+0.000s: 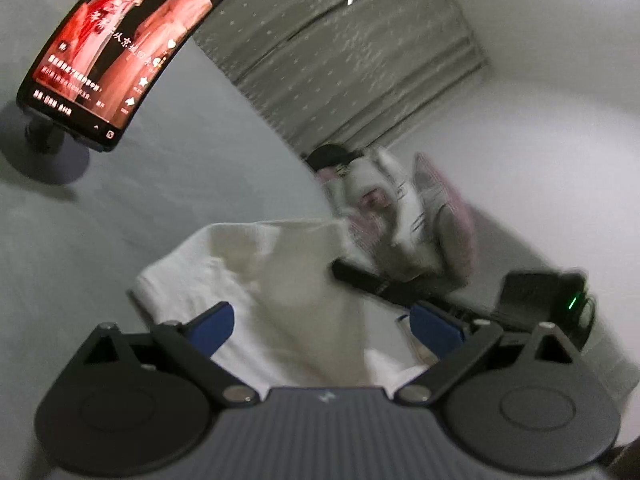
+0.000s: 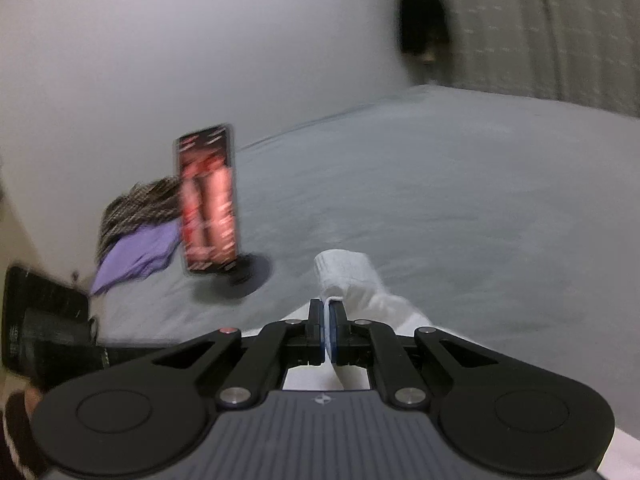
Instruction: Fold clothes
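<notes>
A white garment (image 1: 276, 300) lies rumpled on the grey bed sheet (image 1: 168, 200), directly ahead of my left gripper (image 1: 322, 326), which is open with the cloth between and below its blue pads. My right gripper (image 2: 327, 330) is shut on a fold of the white garment (image 2: 352, 280); a bunched sleeve-like end sticks out past the fingertips above the sheet (image 2: 440, 200).
A phone on a round stand (image 1: 120, 44) plays video at the left; it also shows in the right wrist view (image 2: 208, 200). A pile of pink and white clothes (image 1: 392, 212) lies ahead right. A black device with a green light (image 1: 548, 300), a purple cloth (image 2: 136, 256) and a knitted item (image 2: 136, 208) lie nearby.
</notes>
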{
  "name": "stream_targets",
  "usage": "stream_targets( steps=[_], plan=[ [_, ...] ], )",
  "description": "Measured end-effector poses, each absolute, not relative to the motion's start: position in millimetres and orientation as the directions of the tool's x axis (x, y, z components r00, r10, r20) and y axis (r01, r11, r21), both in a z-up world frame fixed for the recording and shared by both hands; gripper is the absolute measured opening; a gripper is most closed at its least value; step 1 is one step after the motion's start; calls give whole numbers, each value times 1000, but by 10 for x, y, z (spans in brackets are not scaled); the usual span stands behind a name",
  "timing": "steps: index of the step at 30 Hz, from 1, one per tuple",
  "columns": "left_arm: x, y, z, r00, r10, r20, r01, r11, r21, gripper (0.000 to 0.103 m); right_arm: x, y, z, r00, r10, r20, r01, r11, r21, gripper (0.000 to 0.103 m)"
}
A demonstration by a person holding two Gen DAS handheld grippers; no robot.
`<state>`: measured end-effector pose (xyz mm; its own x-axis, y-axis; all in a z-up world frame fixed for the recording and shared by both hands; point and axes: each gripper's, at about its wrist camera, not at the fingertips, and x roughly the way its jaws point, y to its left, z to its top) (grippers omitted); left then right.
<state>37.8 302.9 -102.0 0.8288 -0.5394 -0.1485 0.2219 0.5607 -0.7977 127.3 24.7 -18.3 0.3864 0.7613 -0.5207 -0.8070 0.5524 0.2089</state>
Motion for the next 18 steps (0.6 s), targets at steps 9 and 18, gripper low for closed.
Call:
stream_targets(
  steps=[9, 18],
  plan=[
    [487, 2985, -1182, 832, -536, -142, 162, 480, -862, 89, 987, 433, -485, 314, 767, -560, -834, 505, 223, 6],
    [765, 2937, -1330, 826, -450, -339, -72, 513, -856, 17, 896, 359, -666, 333, 738, -587, -790, 558, 254, 11]
  ],
)
